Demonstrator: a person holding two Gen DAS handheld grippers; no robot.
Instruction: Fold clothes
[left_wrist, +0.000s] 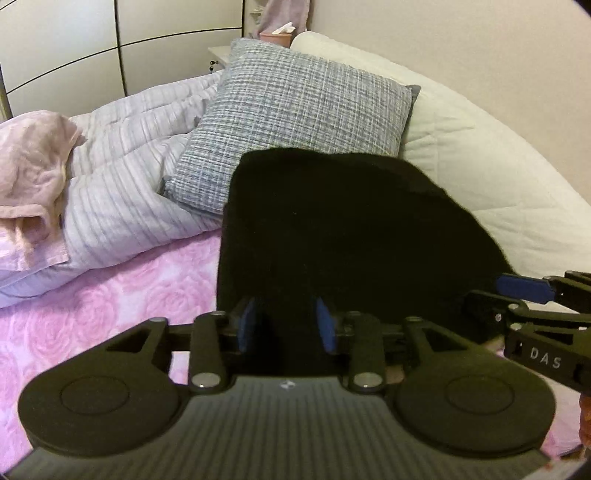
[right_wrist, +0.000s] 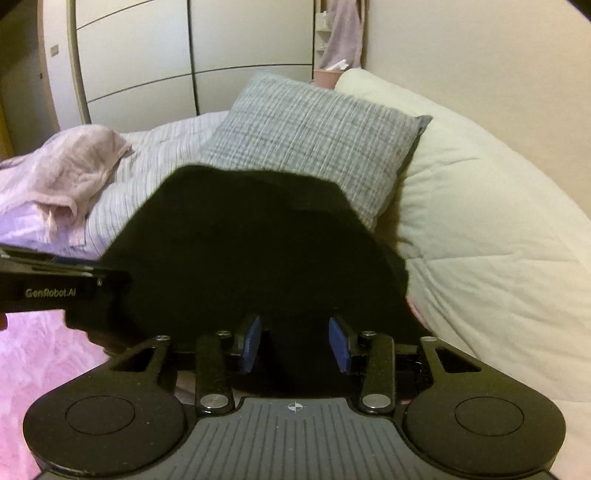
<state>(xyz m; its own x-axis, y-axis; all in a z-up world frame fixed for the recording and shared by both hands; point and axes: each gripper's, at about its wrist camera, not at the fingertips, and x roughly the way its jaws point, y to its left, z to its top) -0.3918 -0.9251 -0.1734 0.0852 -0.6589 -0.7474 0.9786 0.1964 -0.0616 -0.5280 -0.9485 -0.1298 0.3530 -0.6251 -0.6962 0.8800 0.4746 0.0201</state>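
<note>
A black garment (left_wrist: 351, 229) (right_wrist: 251, 243) hangs as a wide dark sheet over the pink rose-patterned bed (left_wrist: 110, 295), stretched between both grippers. My left gripper (left_wrist: 288, 325) has its blue pads on either side of the garment's near edge, with black fabric filling the gap. In the right wrist view it (right_wrist: 122, 277) comes in from the left at the cloth's side. My right gripper (right_wrist: 295, 339) likewise holds the near edge between its blue pads. It (left_wrist: 495, 291) shows at the right edge of the left wrist view. The garment's lower part is hidden behind the grippers.
A grey checked pillow (left_wrist: 295, 110) leans behind the garment. A white quilted duvet (left_wrist: 498, 166) lies to the right, a striped quilt (left_wrist: 129, 184) and a crumpled pink towel (left_wrist: 33, 158) to the left. Wardrobe doors (left_wrist: 74, 44) and a tissue box (left_wrist: 275, 37) stand at the back.
</note>
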